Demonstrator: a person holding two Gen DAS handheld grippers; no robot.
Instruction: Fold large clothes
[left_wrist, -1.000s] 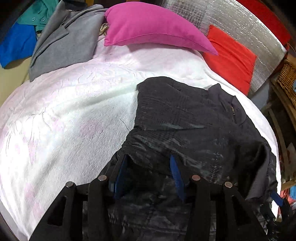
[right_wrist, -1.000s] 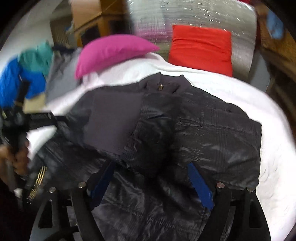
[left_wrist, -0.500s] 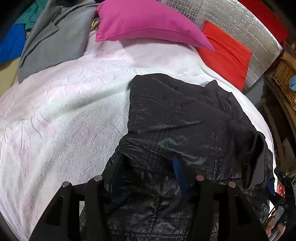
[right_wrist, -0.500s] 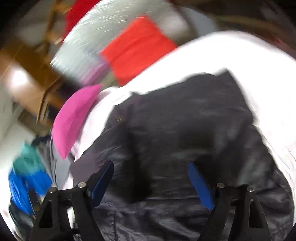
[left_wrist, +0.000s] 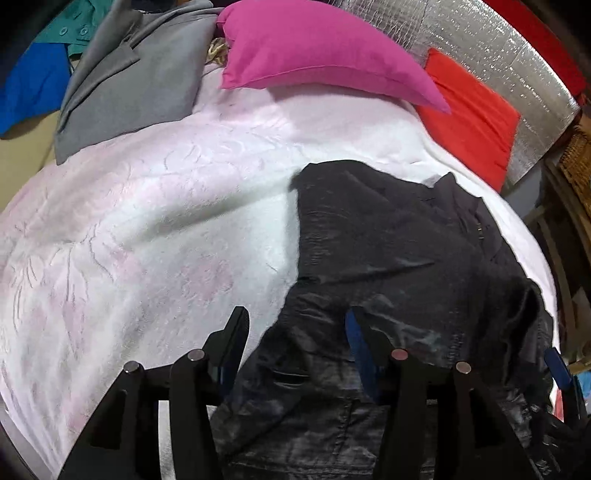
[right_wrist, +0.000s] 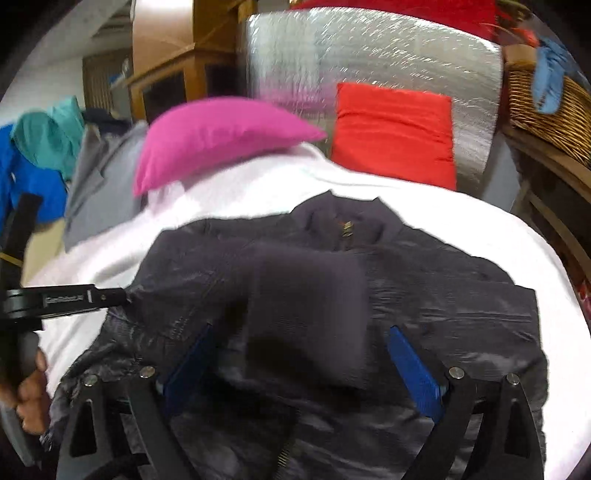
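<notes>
A black shiny jacket (left_wrist: 399, 258) lies on the white bedspread (left_wrist: 147, 221), collar toward the pillows, with a sleeve folded across its front (right_wrist: 306, 295). My left gripper (left_wrist: 295, 343) is open over the jacket's left lower edge, with fabric between its blue pads. In the right wrist view the left gripper (right_wrist: 110, 295) touches the jacket's left side. My right gripper (right_wrist: 295, 358) is open wide above the jacket's lower middle (right_wrist: 443, 314), over the folded sleeve.
A pink pillow (left_wrist: 317, 48) and a red pillow (left_wrist: 469, 114) lean on a silver padded headboard (right_wrist: 369, 48). A grey garment (left_wrist: 129, 77) and blue and teal clothes (left_wrist: 33, 77) lie at the far left. A wicker basket (right_wrist: 546, 107) stands at the right.
My left gripper has shifted left, its left finger now over bare bedspread. The right wrist view has swung back level to face the headboard. The jacket lies much as before.
</notes>
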